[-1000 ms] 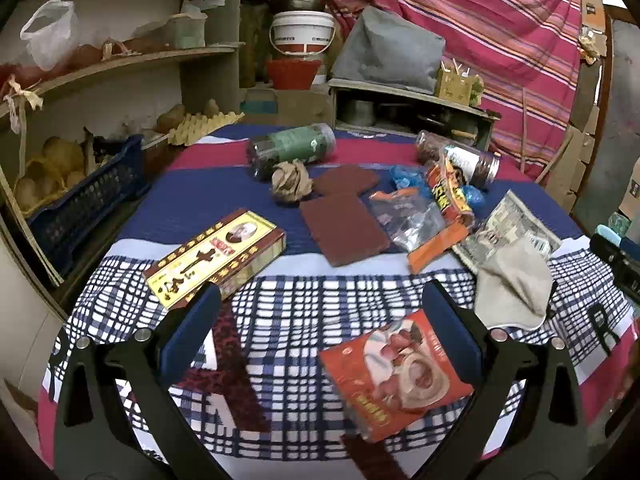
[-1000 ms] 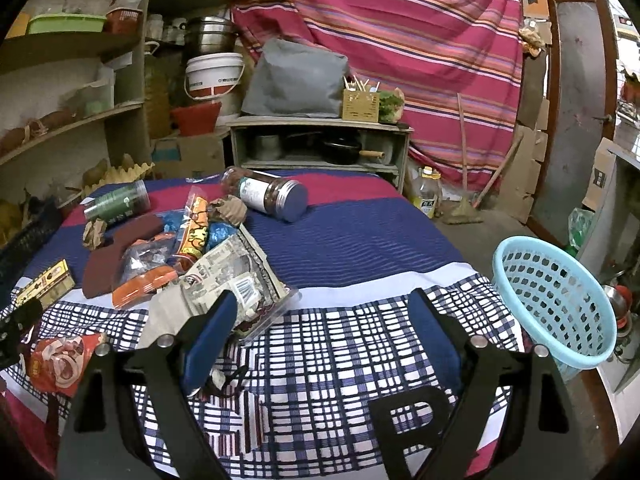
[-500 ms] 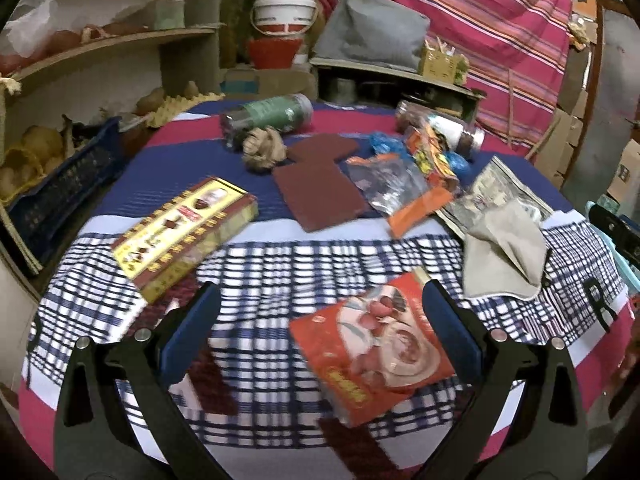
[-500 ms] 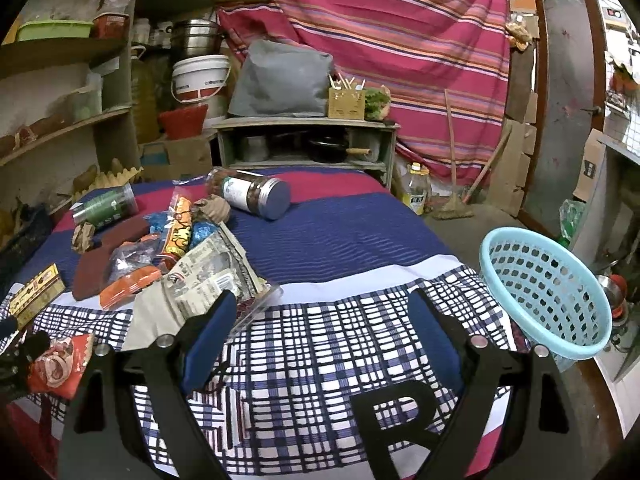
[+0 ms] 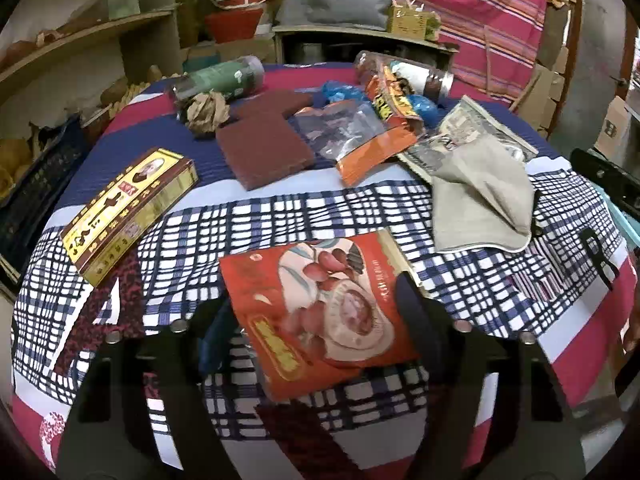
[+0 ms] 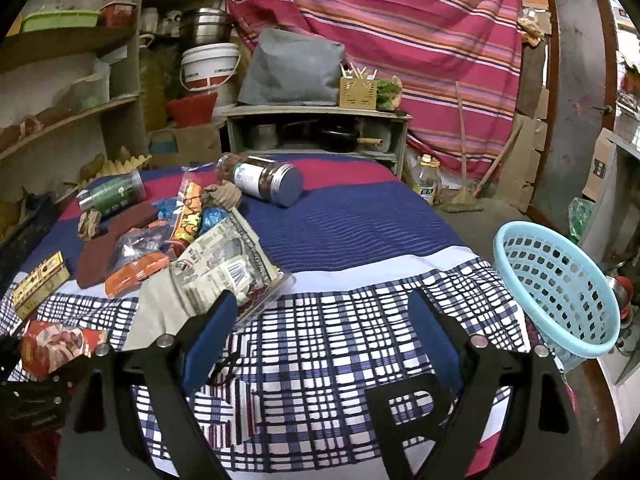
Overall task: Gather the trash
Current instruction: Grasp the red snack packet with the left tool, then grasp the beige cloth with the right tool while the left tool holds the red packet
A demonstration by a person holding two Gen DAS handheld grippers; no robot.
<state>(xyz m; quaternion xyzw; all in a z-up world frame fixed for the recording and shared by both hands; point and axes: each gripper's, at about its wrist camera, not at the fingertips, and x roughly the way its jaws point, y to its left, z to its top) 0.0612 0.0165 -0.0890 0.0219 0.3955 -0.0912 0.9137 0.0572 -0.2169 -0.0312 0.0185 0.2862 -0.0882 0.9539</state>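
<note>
Left gripper (image 5: 316,316) fingers spread wide, straddling the red snack packet (image 5: 320,312) flat on the counter (image 5: 280,216); right gripper (image 6: 320,340) wide, empty over checked cloth.

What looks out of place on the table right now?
Two jars lie tipped on their sides at the far end: the green jar and the brown jar. A crumpled paper ball sits by the green one. Nothing appears spilled.
</note>
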